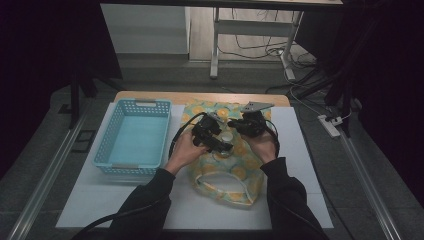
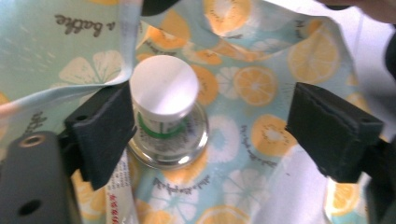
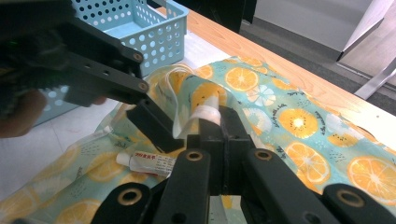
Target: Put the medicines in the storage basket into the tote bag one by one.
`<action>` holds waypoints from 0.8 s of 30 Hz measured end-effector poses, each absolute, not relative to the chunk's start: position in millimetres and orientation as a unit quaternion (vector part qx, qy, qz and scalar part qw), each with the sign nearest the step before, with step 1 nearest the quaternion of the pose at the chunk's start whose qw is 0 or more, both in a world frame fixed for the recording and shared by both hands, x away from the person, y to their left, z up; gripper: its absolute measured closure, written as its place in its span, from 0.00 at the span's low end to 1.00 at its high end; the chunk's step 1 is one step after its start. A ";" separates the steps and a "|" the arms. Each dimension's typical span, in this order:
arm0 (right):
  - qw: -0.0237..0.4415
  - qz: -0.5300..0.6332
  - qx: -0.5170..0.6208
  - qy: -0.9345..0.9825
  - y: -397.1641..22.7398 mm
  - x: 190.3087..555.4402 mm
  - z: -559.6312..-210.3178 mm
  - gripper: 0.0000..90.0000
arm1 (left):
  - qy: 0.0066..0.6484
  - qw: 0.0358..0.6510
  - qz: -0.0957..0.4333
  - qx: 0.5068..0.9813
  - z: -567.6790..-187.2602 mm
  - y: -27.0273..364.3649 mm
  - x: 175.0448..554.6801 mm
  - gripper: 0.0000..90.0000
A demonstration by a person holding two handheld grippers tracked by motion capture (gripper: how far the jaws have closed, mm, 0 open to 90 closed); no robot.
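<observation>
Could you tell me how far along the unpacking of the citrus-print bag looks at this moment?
Barely begun, by my reading. The blue basket has nothing in it yet. In hand: the right hand-held gripper is shut on the bag's edge, while the left hand-held gripper straddles the white-capped bottle, jaws open. Left: closing on the bottle, and the small tube.

One basket (image 1: 134,134), one fruit-print bag (image 1: 235,172), one jar (image 2: 164,100), perhaps one tube (image 3: 152,163).

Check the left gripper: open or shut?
Open. In the left gripper view the left gripper has its jaws wide apart, with the white-capped bottle beside one jaw.
</observation>
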State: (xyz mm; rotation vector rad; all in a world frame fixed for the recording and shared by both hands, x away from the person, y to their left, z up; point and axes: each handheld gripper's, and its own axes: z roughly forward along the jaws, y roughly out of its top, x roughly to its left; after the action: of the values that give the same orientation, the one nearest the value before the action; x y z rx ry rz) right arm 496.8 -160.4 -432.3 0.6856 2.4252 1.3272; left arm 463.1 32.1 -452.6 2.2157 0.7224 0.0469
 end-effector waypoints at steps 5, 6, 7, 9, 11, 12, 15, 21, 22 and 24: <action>0.146 0.461 0.237 0.843 -160.0 496.6 -432.4 1.00 | 0.276 0.408 0.012 0.870 -448.8 37.7 452.8 0.08; 0.146 0.460 0.237 0.843 -160.0 496.4 -432.3 1.00 | 0.274 0.409 0.011 0.870 -448.4 38.5 450.4 0.06; 0.146 0.460 0.237 0.843 -159.9 496.3 -432.3 1.00 | 0.271 0.409 0.009 0.871 -448.1 39.3 448.2 0.05; 0.146 0.460 0.236 0.843 -159.5 496.2 -432.6 1.00 | 0.264 0.410 0.009 0.873 -447.9 40.7 443.5 0.03; 0.147 0.459 0.237 0.844 -159.2 496.1 -433.0 1.00 | 0.258 0.412 0.007 0.874 -448.1 42.5 439.0 0.02; 0.146 0.459 0.236 0.844 -159.1 496.2 -433.2 1.00 | 0.256 0.412 0.006 0.874 -448.5 43.4 436.8 0.02; 0.146 0.458 0.237 0.844 -158.9 496.1 -433.5 1.00 | 0.252 0.406 0.010 0.878 -449.3 45.3 431.2 0.02; 0.146 0.457 0.236 0.845 -158.6 496.1 -434.0 1.00 | 0.250 0.407 0.011 0.878 -452.5 50.9 421.6 0.01; 0.146 0.457 0.236 0.845 -158.5 496.1 -434.1 1.00 | 0.251 0.408 0.012 0.878 -453.2 51.9 420.2 0.01; 0.146 0.457 0.235 0.845 -158.4 496.1 -434.2 1.00 | 0.254 0.409 0.010 0.877 -454.7 53.8 417.4 0.01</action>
State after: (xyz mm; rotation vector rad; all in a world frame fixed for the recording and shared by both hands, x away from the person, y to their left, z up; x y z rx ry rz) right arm 496.1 -158.4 -434.2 0.6780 2.4340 1.3149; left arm 417.4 53.8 -454.7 2.2086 0.6389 0.0240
